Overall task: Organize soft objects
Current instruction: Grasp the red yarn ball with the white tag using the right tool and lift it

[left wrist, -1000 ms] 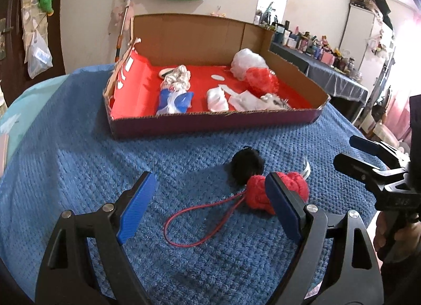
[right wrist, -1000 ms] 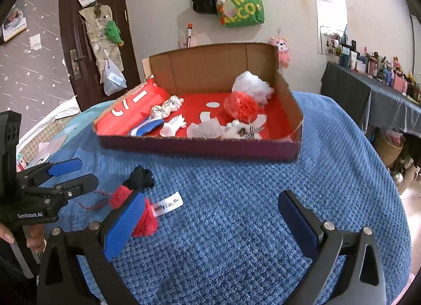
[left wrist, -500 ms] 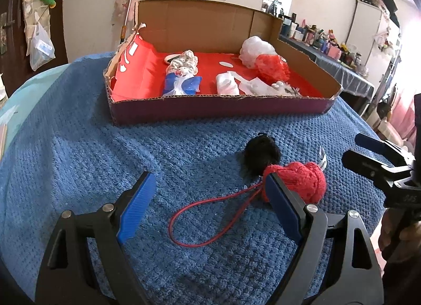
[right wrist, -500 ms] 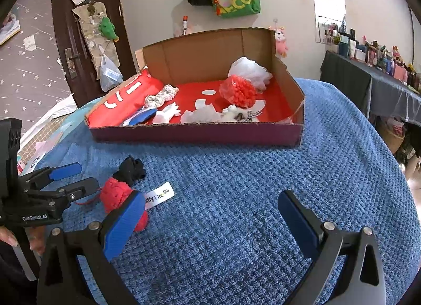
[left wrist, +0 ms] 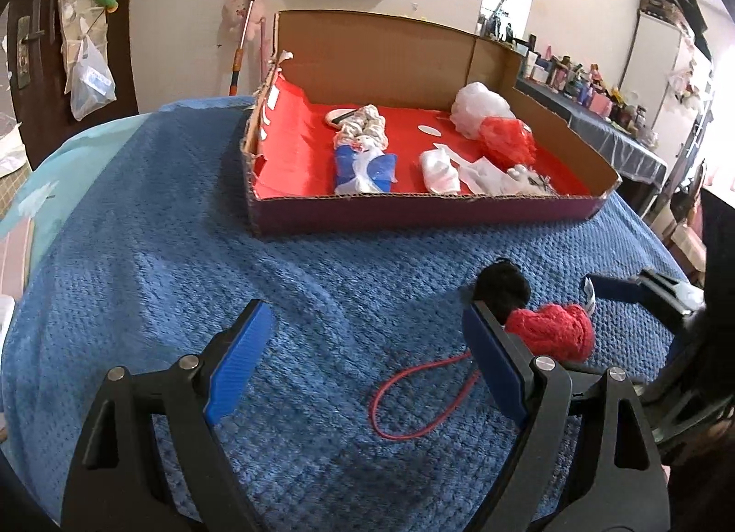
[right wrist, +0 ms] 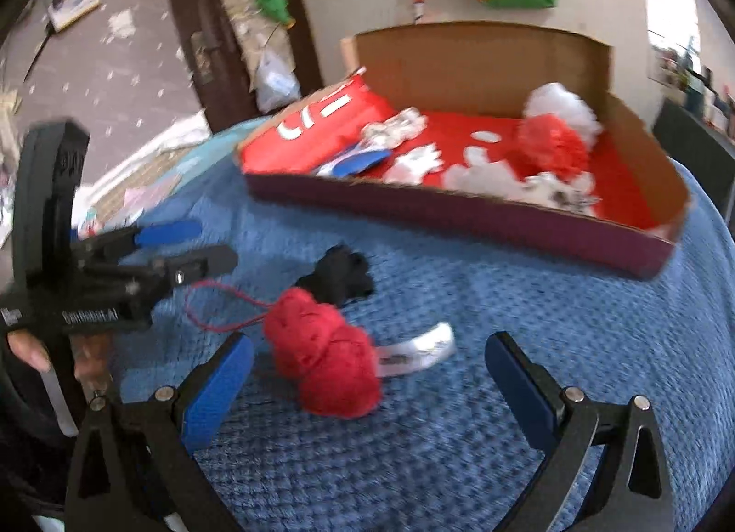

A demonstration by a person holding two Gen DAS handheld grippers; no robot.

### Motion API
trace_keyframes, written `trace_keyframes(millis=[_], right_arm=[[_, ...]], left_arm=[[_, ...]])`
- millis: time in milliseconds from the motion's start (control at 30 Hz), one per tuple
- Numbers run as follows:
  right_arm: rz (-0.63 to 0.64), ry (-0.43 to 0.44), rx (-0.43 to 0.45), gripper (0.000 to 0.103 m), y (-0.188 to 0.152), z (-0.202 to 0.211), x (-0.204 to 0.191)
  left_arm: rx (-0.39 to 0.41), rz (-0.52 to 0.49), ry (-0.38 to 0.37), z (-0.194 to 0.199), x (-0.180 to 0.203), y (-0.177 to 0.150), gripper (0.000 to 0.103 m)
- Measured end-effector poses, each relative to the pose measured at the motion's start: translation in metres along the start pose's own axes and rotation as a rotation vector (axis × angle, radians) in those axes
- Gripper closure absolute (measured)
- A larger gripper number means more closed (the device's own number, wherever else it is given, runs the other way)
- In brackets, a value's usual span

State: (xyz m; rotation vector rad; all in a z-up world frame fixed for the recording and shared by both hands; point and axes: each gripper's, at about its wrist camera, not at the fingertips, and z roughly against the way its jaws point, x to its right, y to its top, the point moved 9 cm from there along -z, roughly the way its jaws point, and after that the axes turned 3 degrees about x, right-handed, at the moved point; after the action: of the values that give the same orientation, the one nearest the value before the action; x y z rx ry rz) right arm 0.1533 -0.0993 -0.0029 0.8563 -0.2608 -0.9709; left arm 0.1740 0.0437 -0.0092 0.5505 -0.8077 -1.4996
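Only our right view shows the white tag (right wrist: 415, 350) beside the red toy (right wrist: 321, 366). Both grippers (left wrist: 363, 348) (right wrist: 367, 376) gape, empty; the box (left wrist: 427, 210) lies beyond.

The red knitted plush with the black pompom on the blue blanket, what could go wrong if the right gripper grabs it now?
1. The thin red cord loop trails toward the left gripper and may snag on it.
2. The open right gripper could pinch only the white label tag, leaving the red knitted plush dangling.
3. The black pompom could catch the cardboard box's front wall.
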Motion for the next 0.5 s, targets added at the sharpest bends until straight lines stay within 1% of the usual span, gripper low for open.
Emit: trace_keyframes(millis=[33, 67, 100, 133, 167, 200, 233, 267, 367, 467, 500], right_arm=[[0.013, -0.003, -0.010, 0.001, 0.000, -0.004, -0.002], [0.031, -0.016, -0.028, 0.007, -0.002, -0.010, -0.005], [0.043, -0.021, -0.039, 0.018, -0.002, -0.014, -0.006], [0.054, -0.022, -0.050, 0.025, -0.004, -0.017, -0.008], [0.062, -0.015, -0.062, 0.037, -0.005, -0.020, -0.010], [0.077, -0.005, -0.067, 0.046, -0.006, -0.022, -0.014], [0.091, 0.007, -0.061, 0.053, -0.005, -0.021, -0.018], [0.099, 0.030, -0.057, 0.066, -0.006, -0.018, -0.022], [0.103, 0.059, -0.028, 0.066, -0.003, -0.007, -0.026], [0.053, 0.084, 0.040, 0.066, 0.009, 0.017, -0.017], [0.037, 0.078, 0.066, 0.066, 0.013, 0.027, -0.012]], left_arm=[[0.001, 0.000, 0.002, 0.000, -0.001, 0.000, 0.018], [0.001, 0.001, 0.003, 0.000, -0.002, 0.001, 0.018], [0.001, 0.003, 0.003, -0.001, -0.003, 0.002, 0.018], [0.000, 0.005, 0.002, -0.001, -0.004, 0.002, 0.018], [-0.001, 0.006, 0.001, -0.001, -0.004, 0.002, 0.018], [-0.001, 0.006, 0.001, -0.002, -0.004, 0.003, 0.018], [-0.002, 0.004, 0.000, -0.002, -0.004, 0.003, 0.018], [-0.001, 0.002, -0.001, -0.002, -0.003, 0.004, 0.018], [0.005, -0.005, -0.007, -0.001, 0.000, 0.006, 0.018], [0.009, -0.009, -0.014, -0.001, 0.004, 0.009, 0.018], [0.009, -0.012, -0.018, -0.001, 0.006, 0.009, 0.018]])
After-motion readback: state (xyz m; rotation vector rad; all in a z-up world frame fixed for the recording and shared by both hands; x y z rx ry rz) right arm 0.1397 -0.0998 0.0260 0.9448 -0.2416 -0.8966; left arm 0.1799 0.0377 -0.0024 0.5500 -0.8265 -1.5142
